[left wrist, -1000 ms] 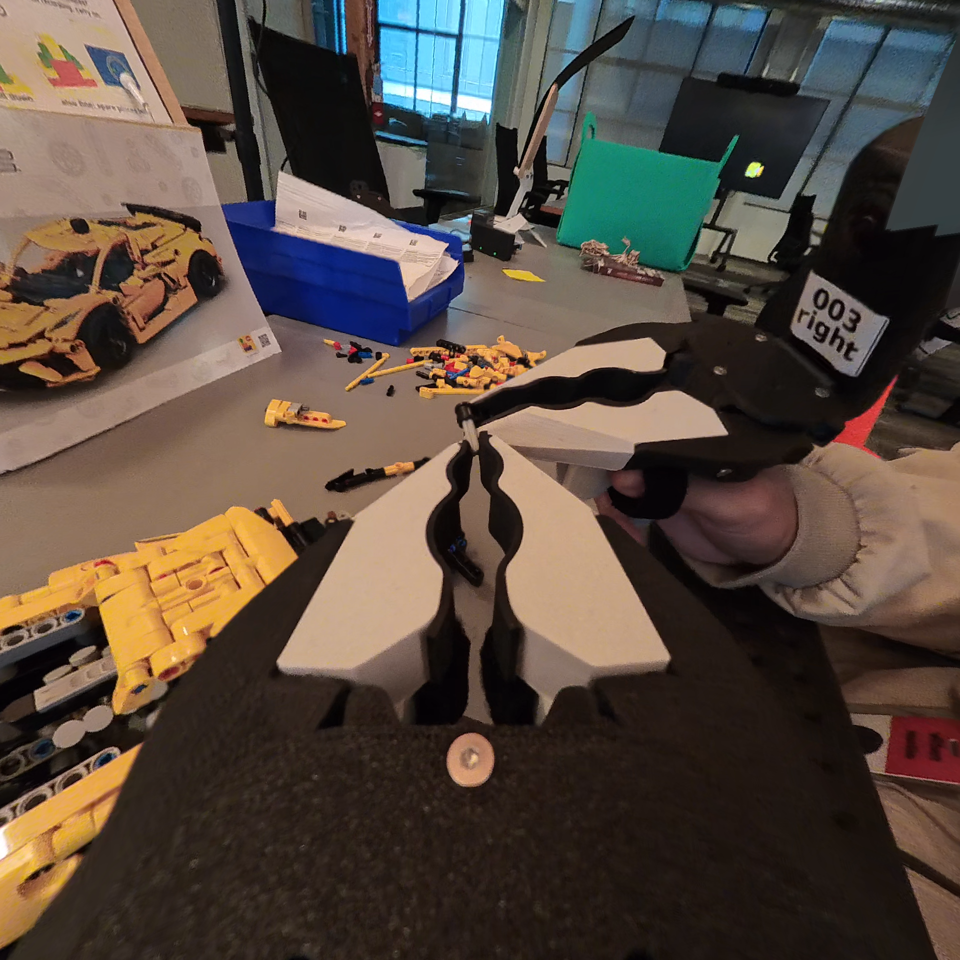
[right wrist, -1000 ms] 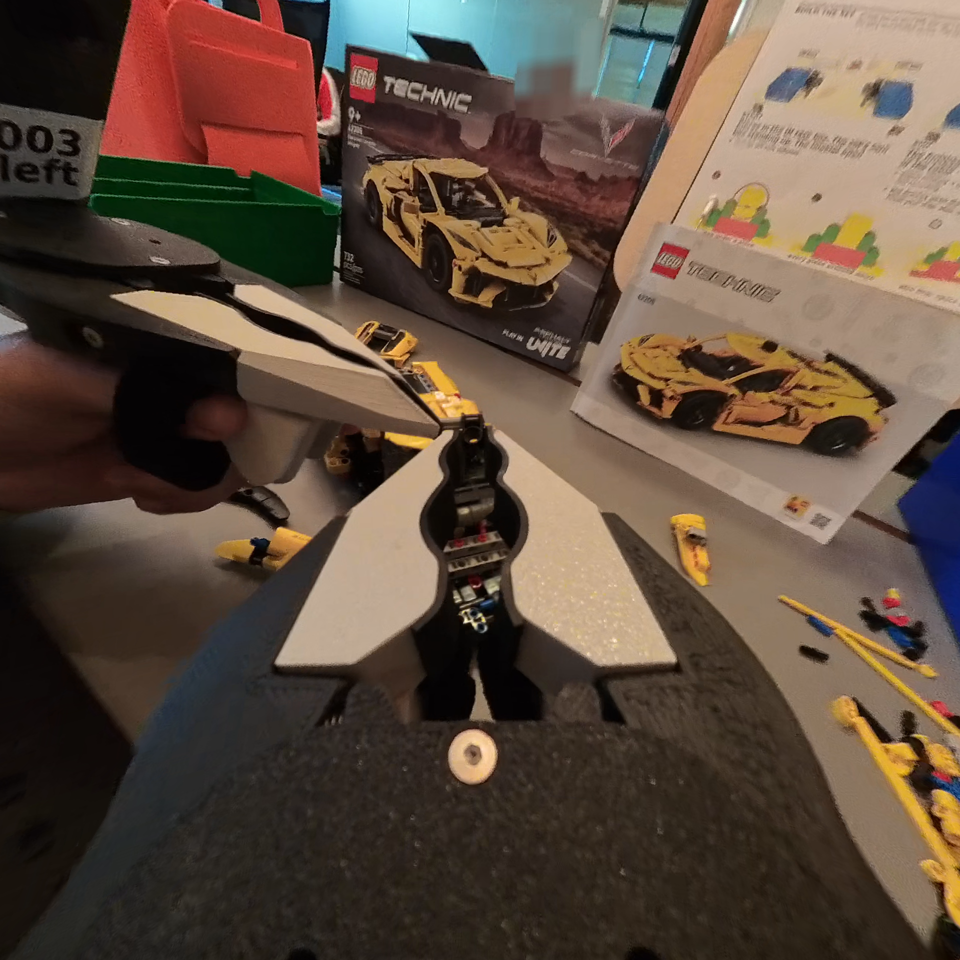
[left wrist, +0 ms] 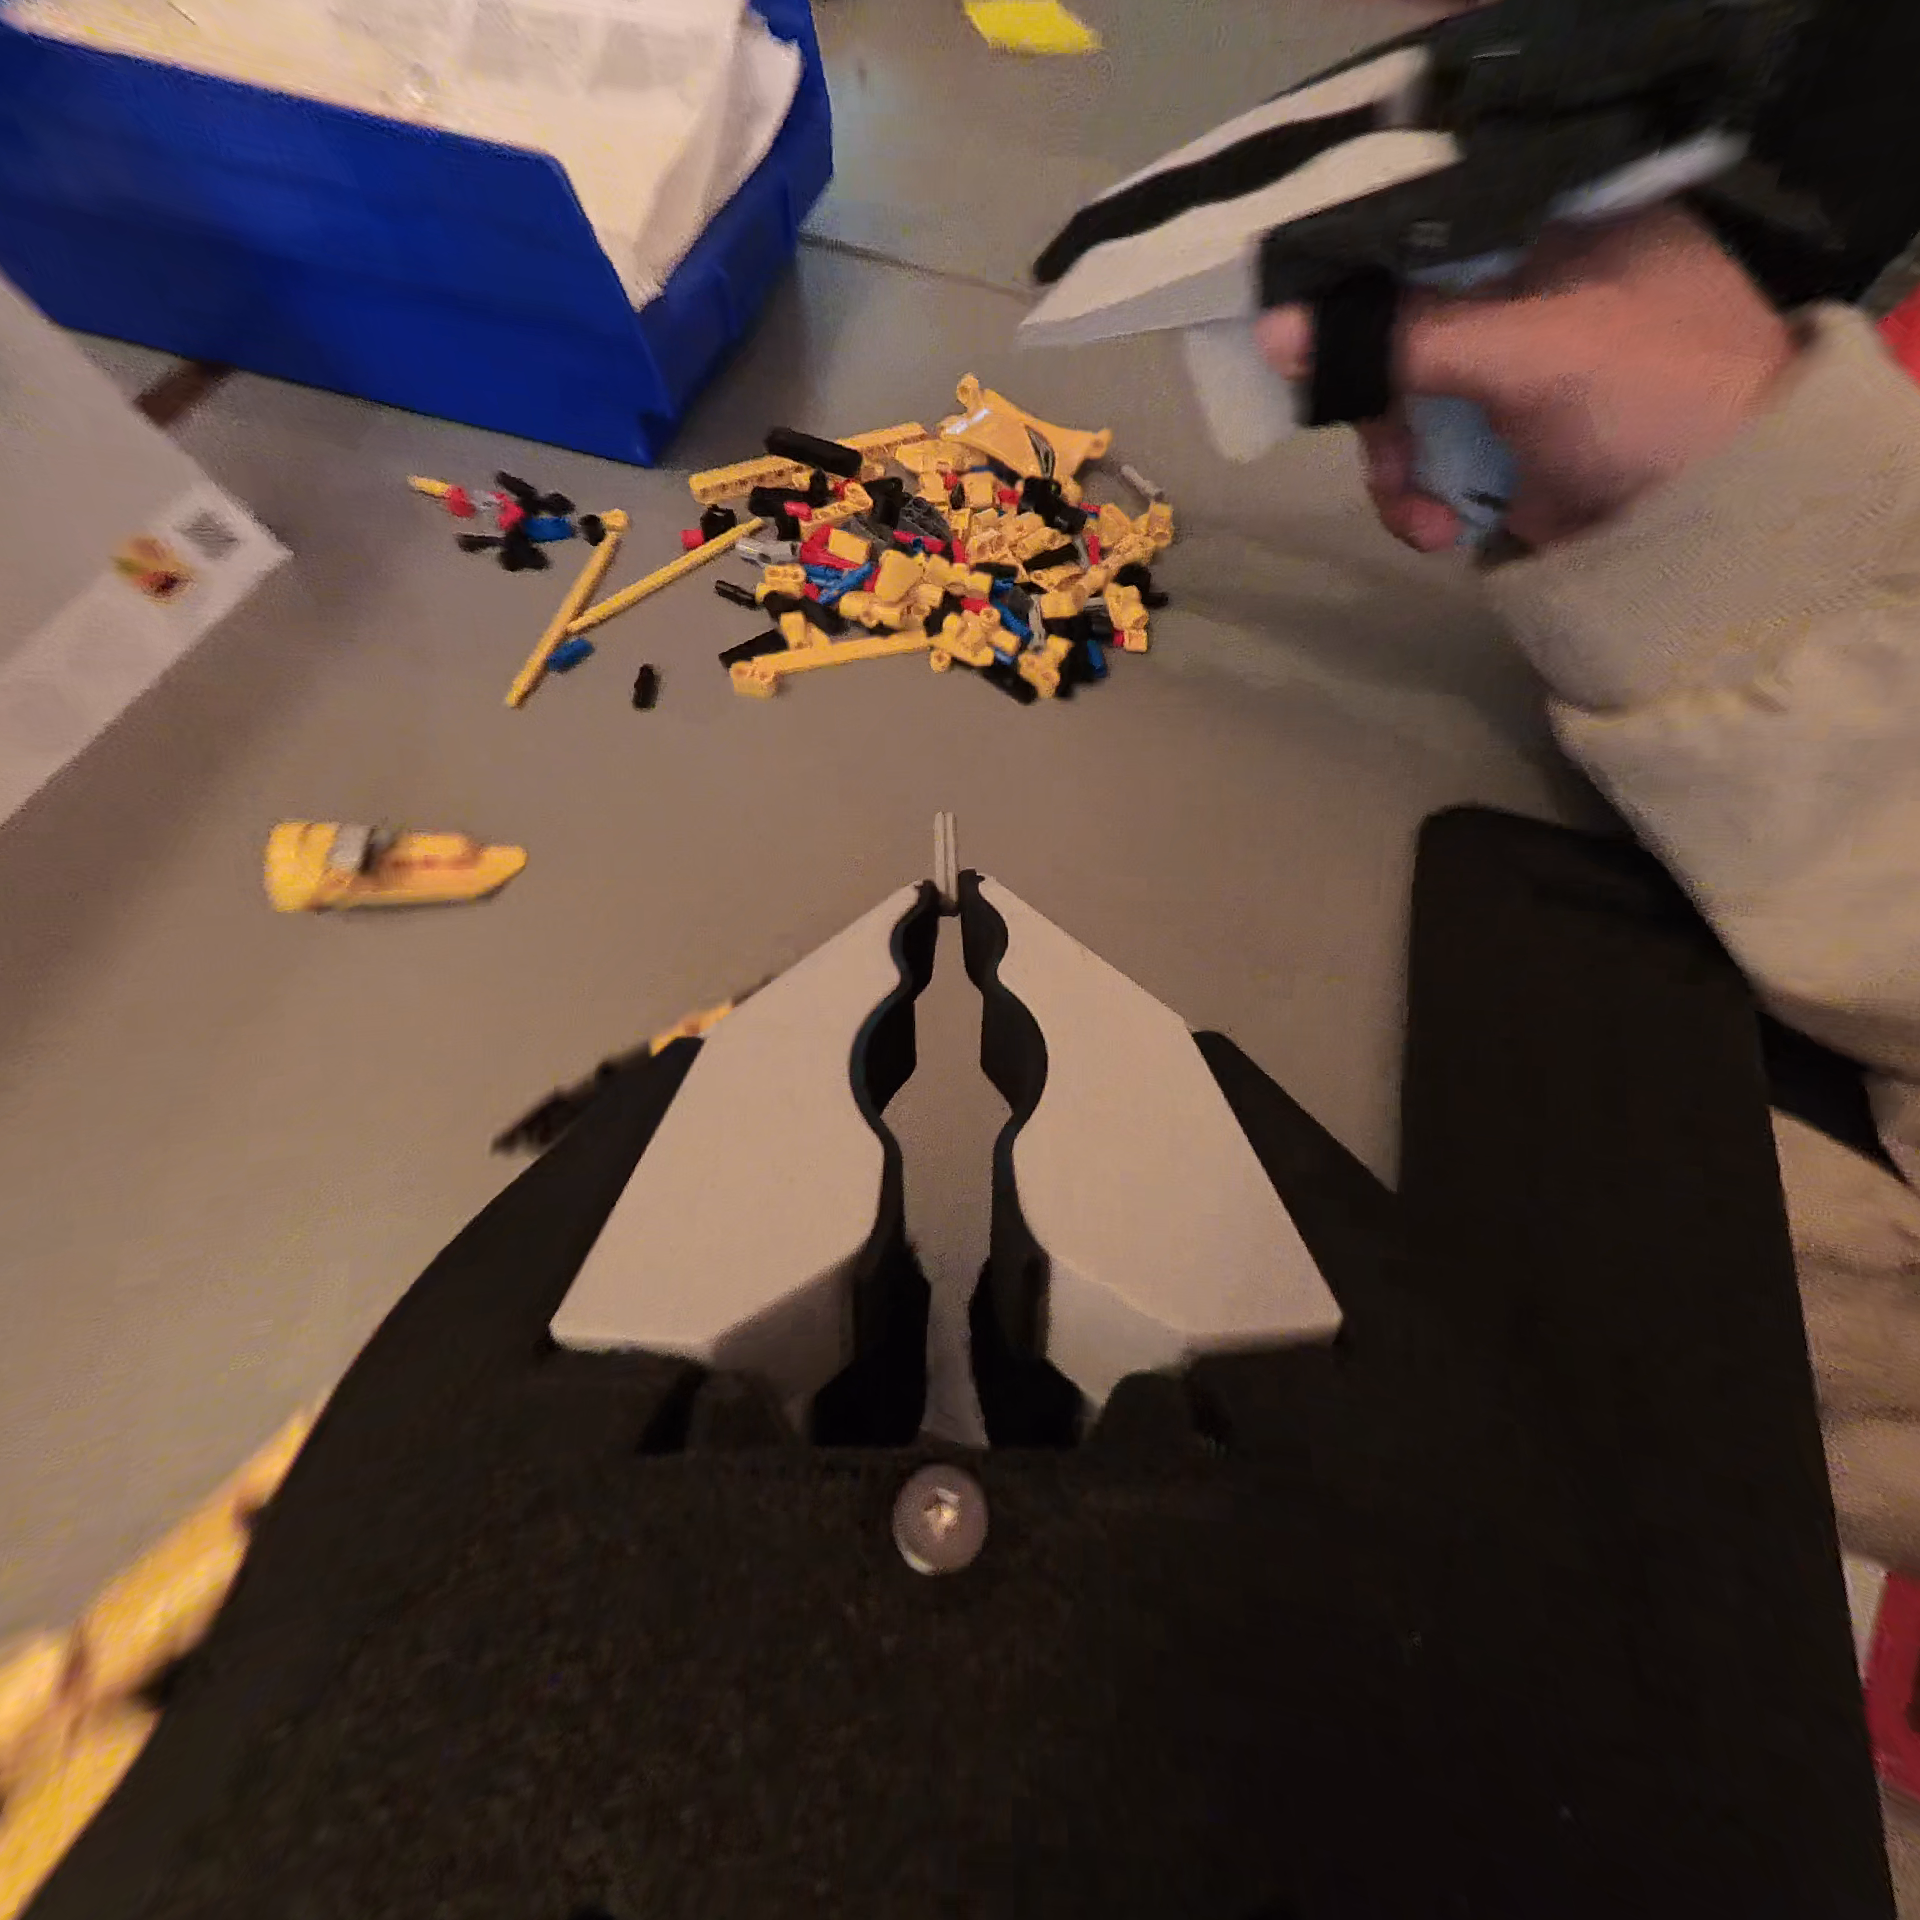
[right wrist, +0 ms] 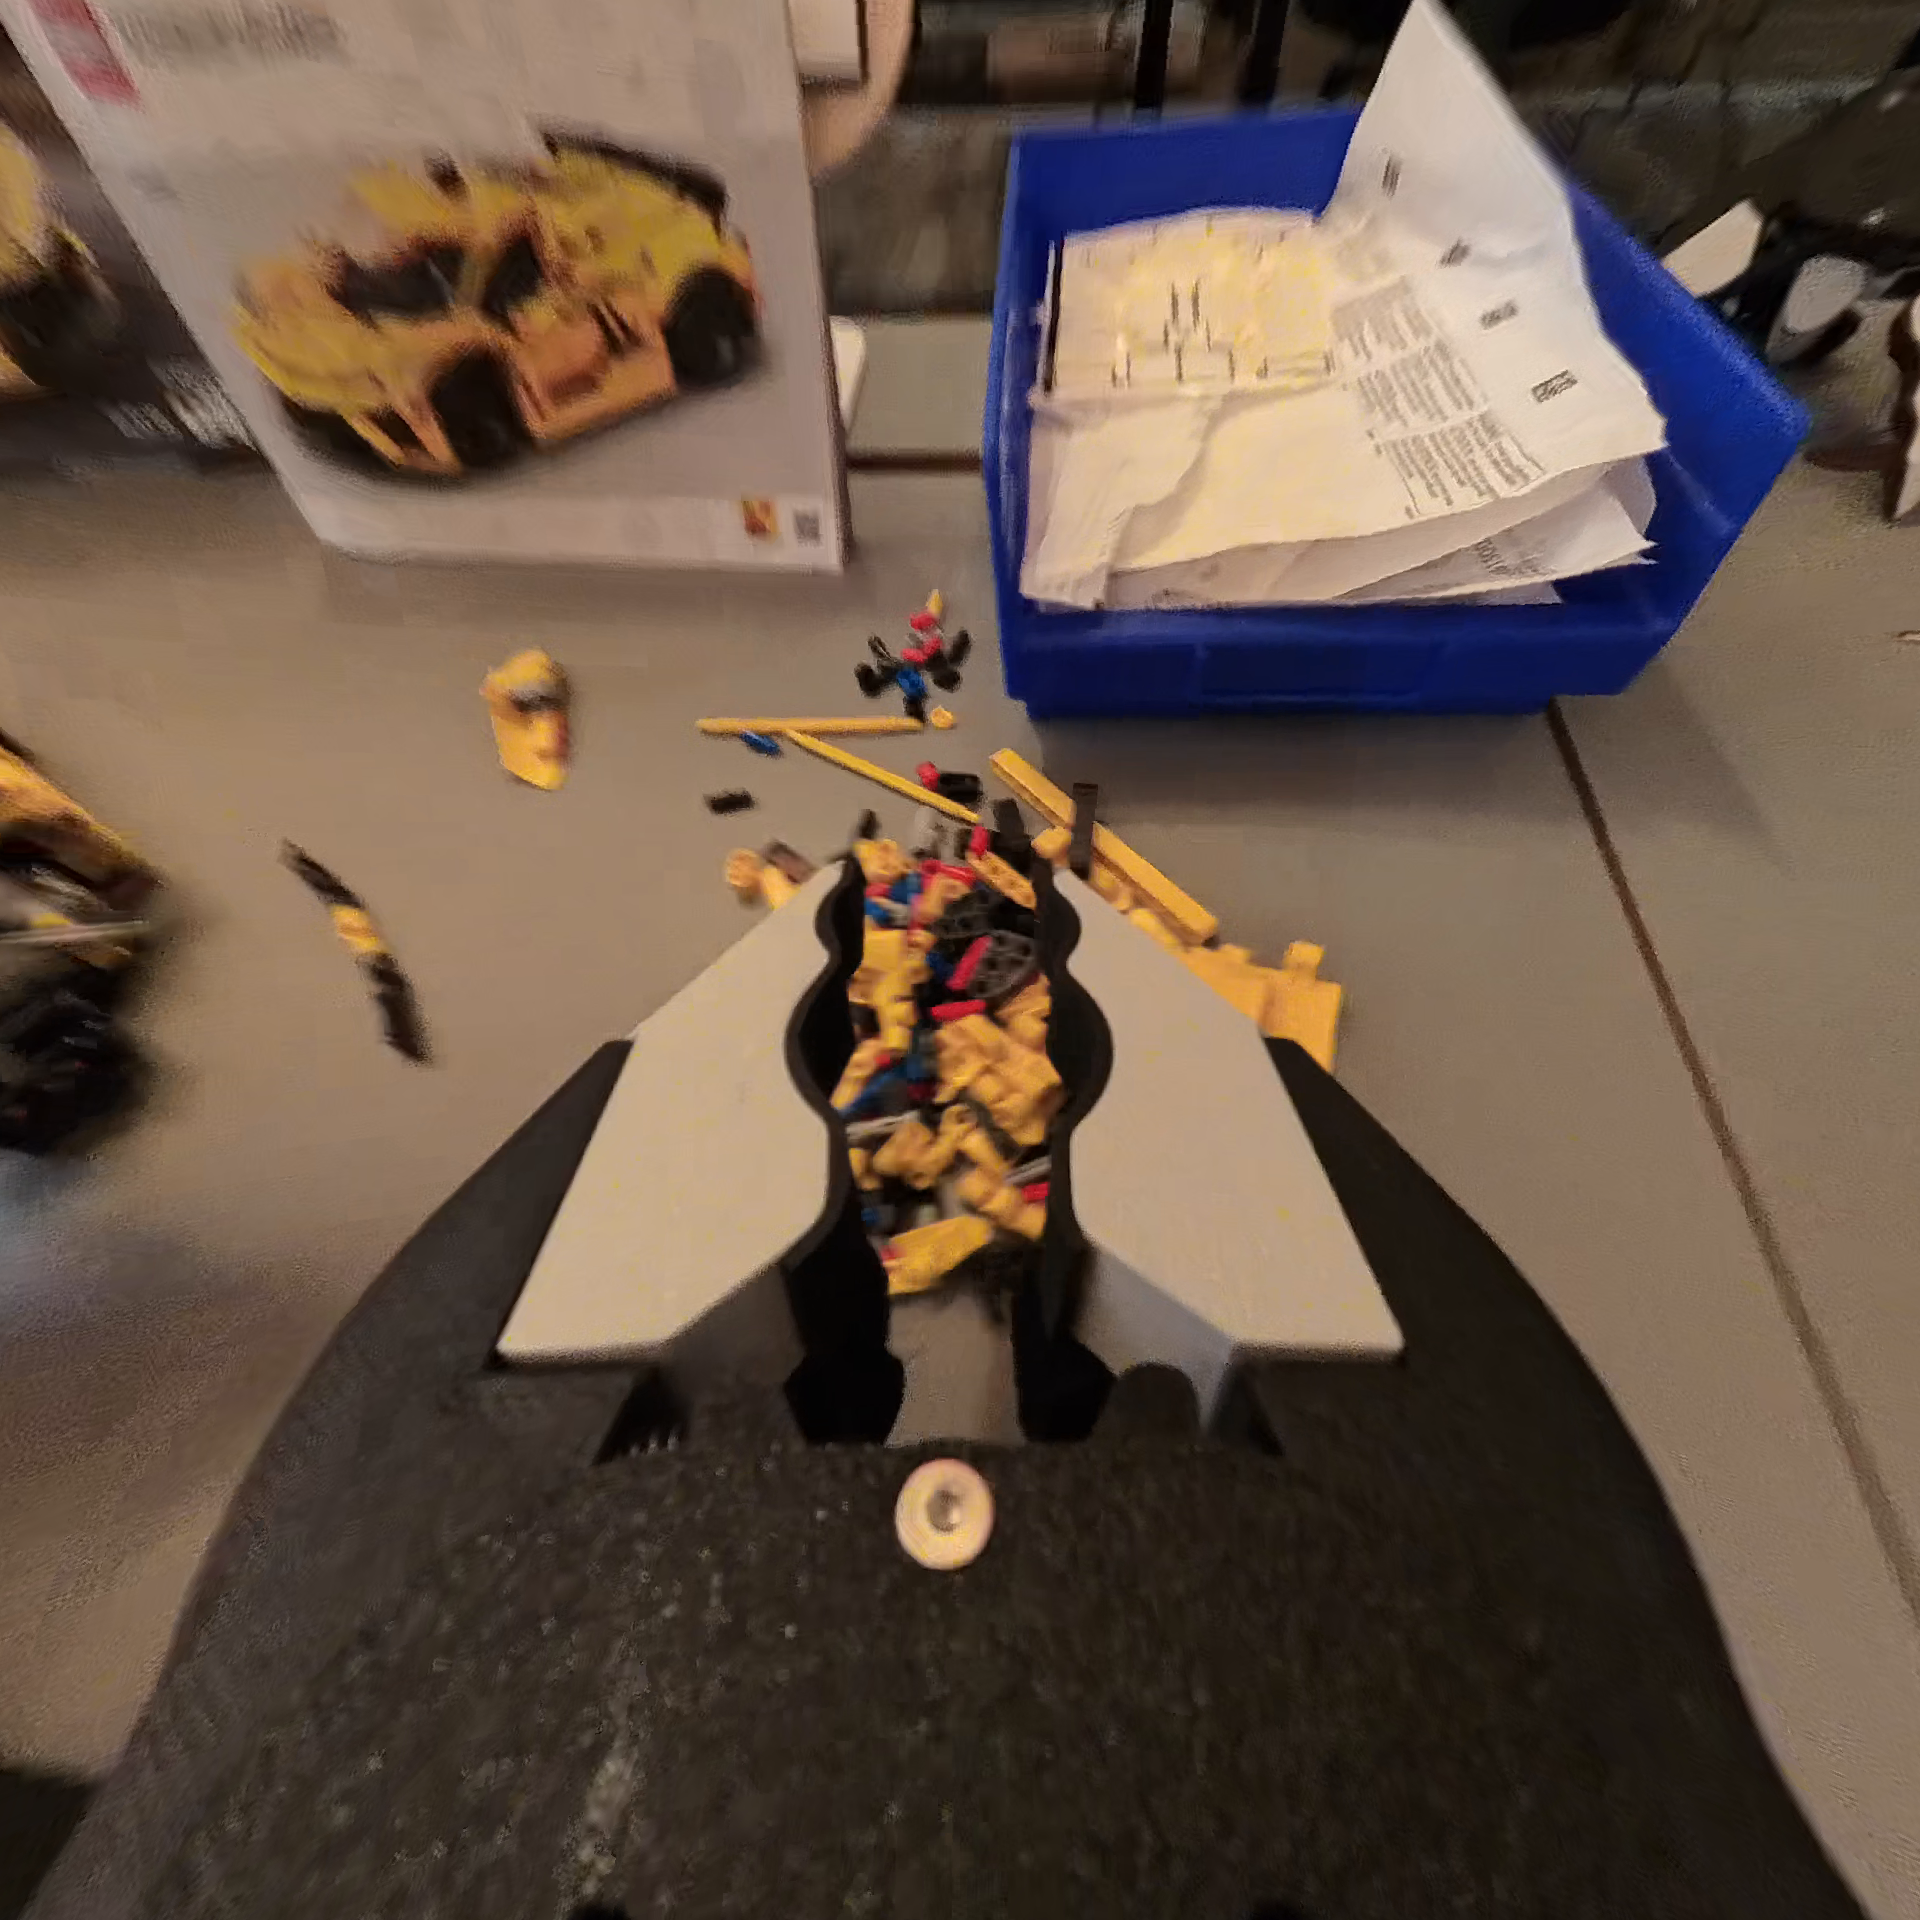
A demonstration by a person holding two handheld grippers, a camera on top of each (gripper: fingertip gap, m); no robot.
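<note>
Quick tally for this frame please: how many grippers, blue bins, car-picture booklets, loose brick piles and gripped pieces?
Handheld two-finger grippers: 2, left gripper, right gripper
Blue plastic bin holding papers: 1
Printed booklet picturing a yellow car: 1
Pile of loose, mostly yellow bricks: 1
Small grey pin in the left gripper: 1
Total: 6

Print shows on the papers (right wrist: 1434, 416) and box (right wrist: 582, 312), seemingly too blurred to read.

The right gripper (right wrist: 948, 883) has left the left gripper (left wrist: 943, 899), now parted over the brick pile (right wrist: 951, 1049) at twelve o'clock.
</note>
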